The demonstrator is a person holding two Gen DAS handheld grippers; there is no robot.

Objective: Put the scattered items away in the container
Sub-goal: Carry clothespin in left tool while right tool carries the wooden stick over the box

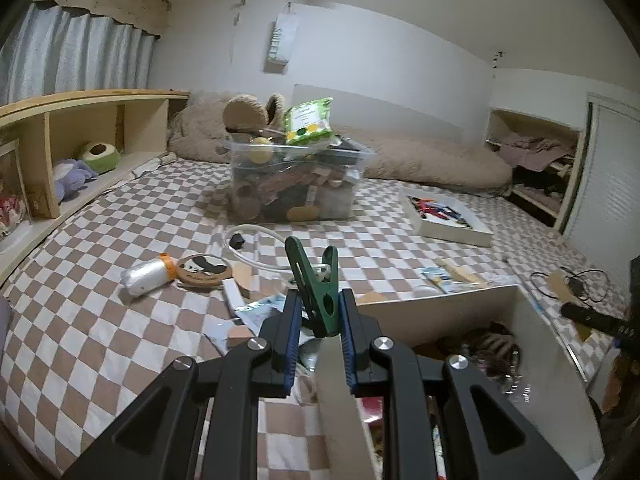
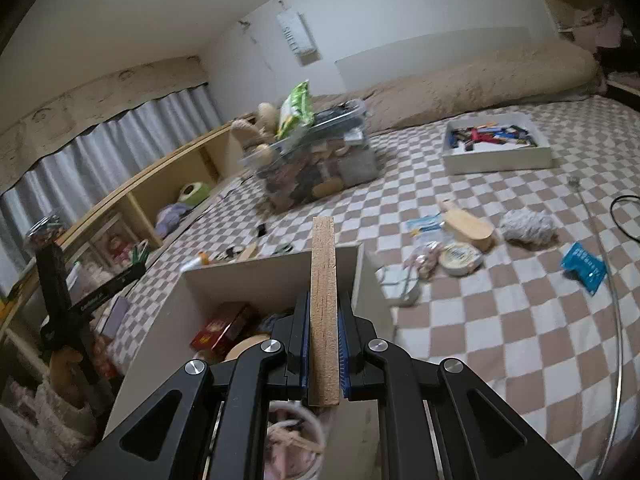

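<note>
Tightly: left gripper [image 1: 320, 312] jaws pinched a green plastic spring clip [image 1: 318, 288] | right gripper [image 2: 323, 328] jaws clamped a flat pale wooden stick [image 2: 322, 304] on edge | both above the open white rectangular box [image 2: 256, 276] | box on brown-and-white checkered bed [image 2: 480, 320] among scattered items

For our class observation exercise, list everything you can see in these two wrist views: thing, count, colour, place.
Green clip: one, green, gripped between the left fingers.
Wooden strip: one, light brown, gripped between the right fingers.
White box: one, white, just below both grippers, partly filled.
Clear bin: one, transparent, mid-bed, heaped full.
White tray: one, white, on the bed, holding small coloured items.
Tape roll: one, pale, on the checked cover.
Blue packet: one, blue, on the cover.
Checked cover: one, brown and white, over the bed.
Left gripper: black, shut.
Right gripper: black, shut.
</note>
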